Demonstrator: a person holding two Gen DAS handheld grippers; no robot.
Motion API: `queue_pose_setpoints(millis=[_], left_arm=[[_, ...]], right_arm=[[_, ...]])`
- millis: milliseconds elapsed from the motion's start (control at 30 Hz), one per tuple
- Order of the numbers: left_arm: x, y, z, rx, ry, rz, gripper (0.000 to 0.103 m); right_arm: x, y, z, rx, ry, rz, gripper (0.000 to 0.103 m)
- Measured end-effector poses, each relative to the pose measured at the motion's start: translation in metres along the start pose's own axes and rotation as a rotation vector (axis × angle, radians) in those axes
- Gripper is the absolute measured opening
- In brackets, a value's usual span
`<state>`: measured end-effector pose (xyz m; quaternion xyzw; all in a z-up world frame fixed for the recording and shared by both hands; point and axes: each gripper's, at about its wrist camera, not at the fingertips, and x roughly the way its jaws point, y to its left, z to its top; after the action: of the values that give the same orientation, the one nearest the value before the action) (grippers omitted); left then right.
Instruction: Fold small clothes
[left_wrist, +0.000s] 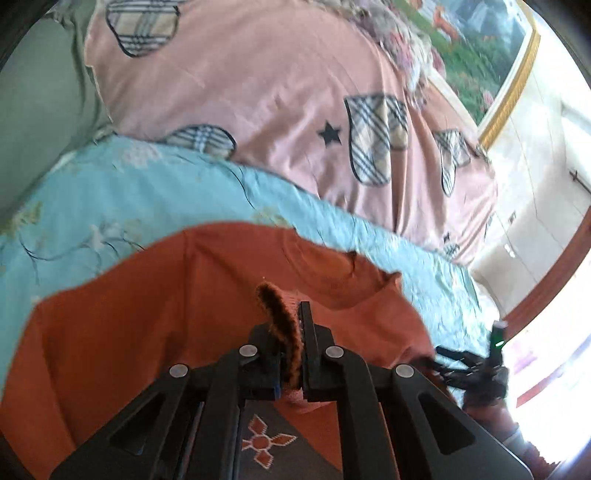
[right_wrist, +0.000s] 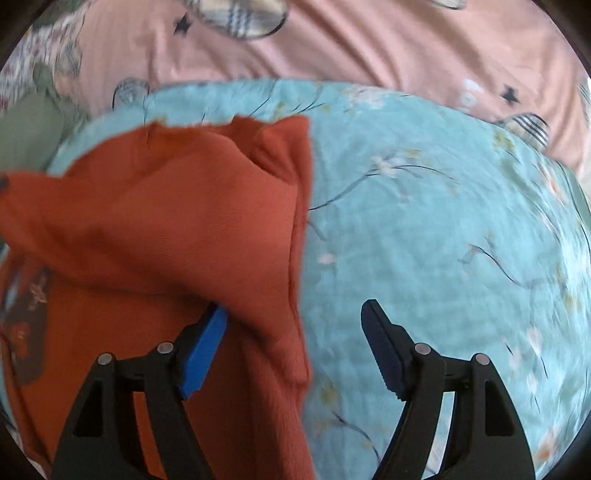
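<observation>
Left fingers (left_wrist: 295, 325) pinch orange garment (left_wrist: 147, 314) on floral blue quilt (left_wrist: 129, 192).

The garment (right_wrist: 159, 236) runs off the right wrist view's left and bottom edges, and its patterned patch (left_wrist: 266, 446) is partly hidden behind the left gripper (left_wrist: 295, 325). Beyond the garment, the bedding (right_wrist: 461, 240) blurs rightward.

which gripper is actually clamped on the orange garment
The left gripper: its jaws are shut on a fold of the orange garment. The right gripper stands open, gripping nothing.
</observation>
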<state>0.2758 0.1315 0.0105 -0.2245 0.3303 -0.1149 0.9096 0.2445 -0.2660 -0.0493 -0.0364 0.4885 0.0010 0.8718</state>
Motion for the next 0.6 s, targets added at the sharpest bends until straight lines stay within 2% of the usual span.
queue_pose_setpoints(millis=[67, 133, 200, 233, 300, 367, 467, 567, 600], left_arm=[[-0.006, 0.007, 0.004, -0.034, -0.016, -0.001, 0.005], [-0.010, 0.013, 0.006, -0.059, -0.018, -0.002, 0.005], [-0.004, 0.018, -0.002, -0.067, 0.015, -0.004, 0.005], [-0.001, 0.018, -0.008, -0.060, 0.031, -0.007, 0.005], [0.012, 0.010, -0.020, -0.015, 0.075, 0.017, 0.005], [0.028, 0.005, -0.035, 0.034, 0.118, 0.074, 0.005], [0.049, 0.015, -0.053, 0.052, 0.183, 0.151, 0.005], [0.055, 0.029, -0.061, 0.013, 0.213, 0.146, 0.006], [0.058, 0.032, -0.064, 0.001, 0.227, 0.139, 0.006]], right_arm=[[0.014, 0.009, 0.004, -0.043, 0.025, 0.008, 0.075], [0.014, 0.008, 0.007, -0.057, -0.001, -0.054, 0.075], [-0.004, -0.017, 0.008, 0.046, -0.074, -0.129, 0.078], [-0.020, -0.041, 0.005, 0.156, -0.109, -0.126, 0.082], [-0.034, -0.065, -0.002, 0.244, -0.114, -0.117, 0.086], [-0.039, -0.077, -0.010, 0.251, -0.065, -0.023, 0.086], [-0.050, -0.092, -0.017, 0.314, -0.076, 0.195, 0.086], [-0.051, -0.089, 0.000, 0.302, -0.106, 0.163, 0.085], [-0.046, -0.084, 0.011, 0.289, -0.114, 0.154, 0.082]])
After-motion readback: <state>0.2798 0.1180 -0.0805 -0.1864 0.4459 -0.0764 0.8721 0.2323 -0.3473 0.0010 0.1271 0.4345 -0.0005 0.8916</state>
